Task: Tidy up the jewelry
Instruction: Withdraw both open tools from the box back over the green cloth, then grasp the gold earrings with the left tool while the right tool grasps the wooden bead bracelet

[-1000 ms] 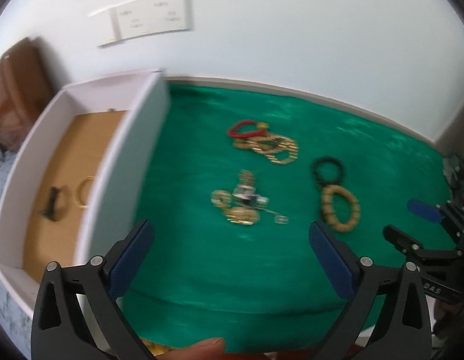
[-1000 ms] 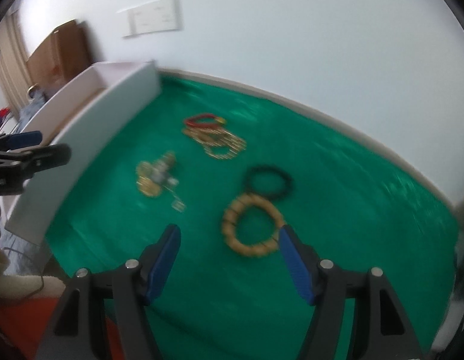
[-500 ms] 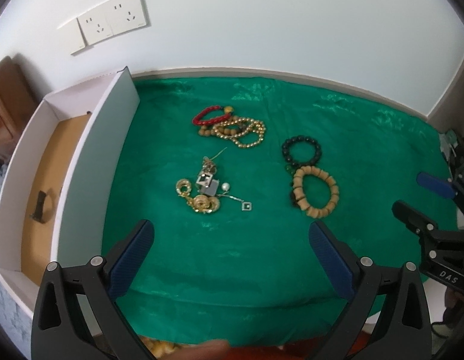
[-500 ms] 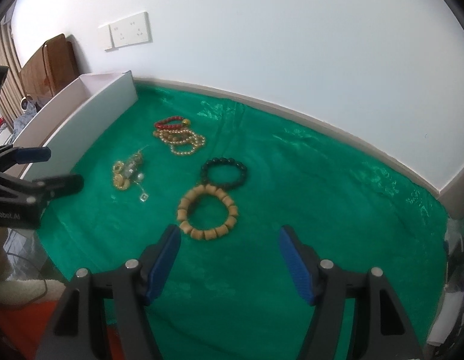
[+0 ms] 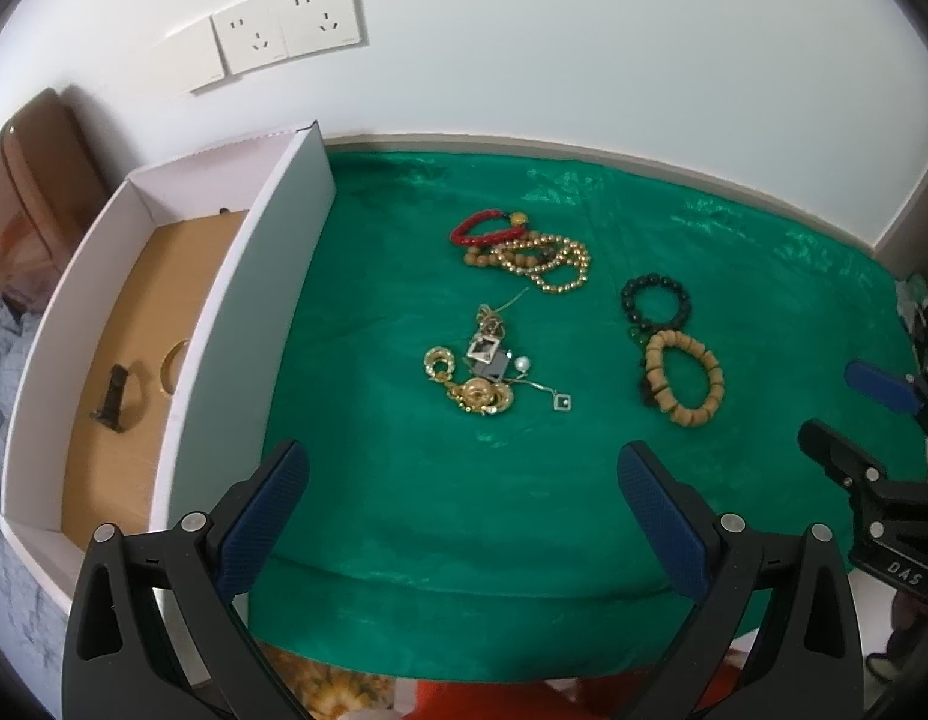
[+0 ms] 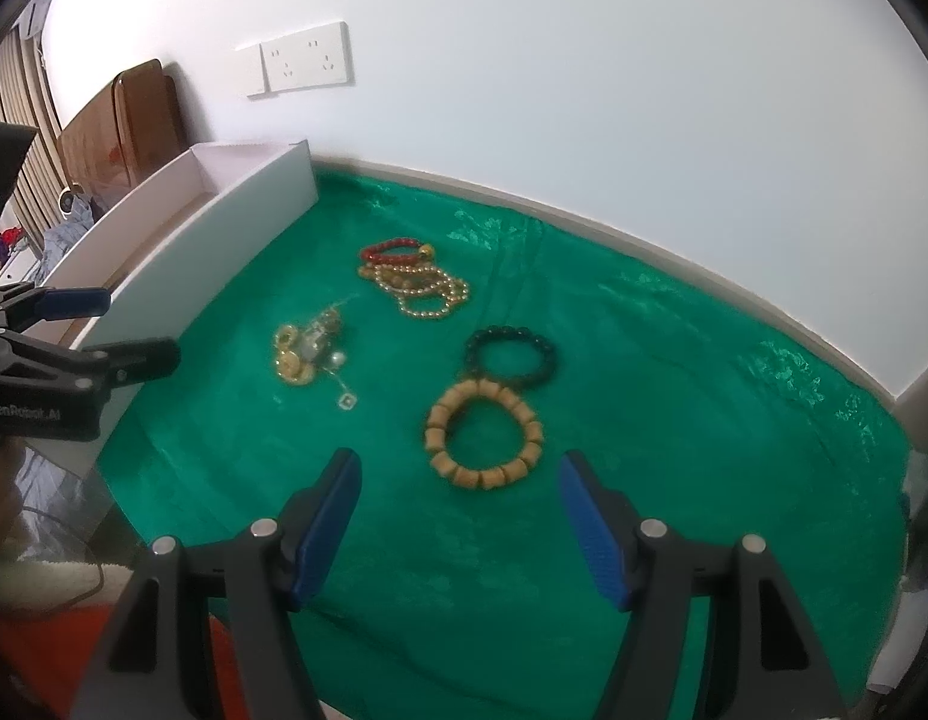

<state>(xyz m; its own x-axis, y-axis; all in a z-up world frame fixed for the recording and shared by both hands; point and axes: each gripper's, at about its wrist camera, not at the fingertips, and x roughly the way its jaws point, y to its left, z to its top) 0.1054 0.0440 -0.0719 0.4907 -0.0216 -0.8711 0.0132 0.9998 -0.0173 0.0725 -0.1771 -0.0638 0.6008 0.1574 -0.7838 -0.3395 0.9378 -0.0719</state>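
Left hand-held gripper (image 5: 464, 480) and right hand-held gripper (image 6: 458, 483), both wide apart and empty, above the green cloth (image 5: 404, 510). Jewelry on the cloth: wooden bead bracelet (image 6: 485, 433), black bracelet (image 6: 512, 355), gold pile (image 5: 485, 375); white box (image 5: 224, 360) alongside.

Green cloth (image 5: 464, 510); red bracelet (image 5: 485, 227); black bracelet (image 5: 656, 300); seemingly tan bracelet (image 5: 686, 387).

On the green cloth (image 5: 404, 510) lie a red bracelet (image 5: 485, 227), gold beads (image 5: 545, 261), a black bracelet (image 5: 656, 300) touching a wooden bracelet (image 5: 683, 381), and tangled gold trinkets (image 5: 482, 378). A white box (image 5: 254, 312) stands left.
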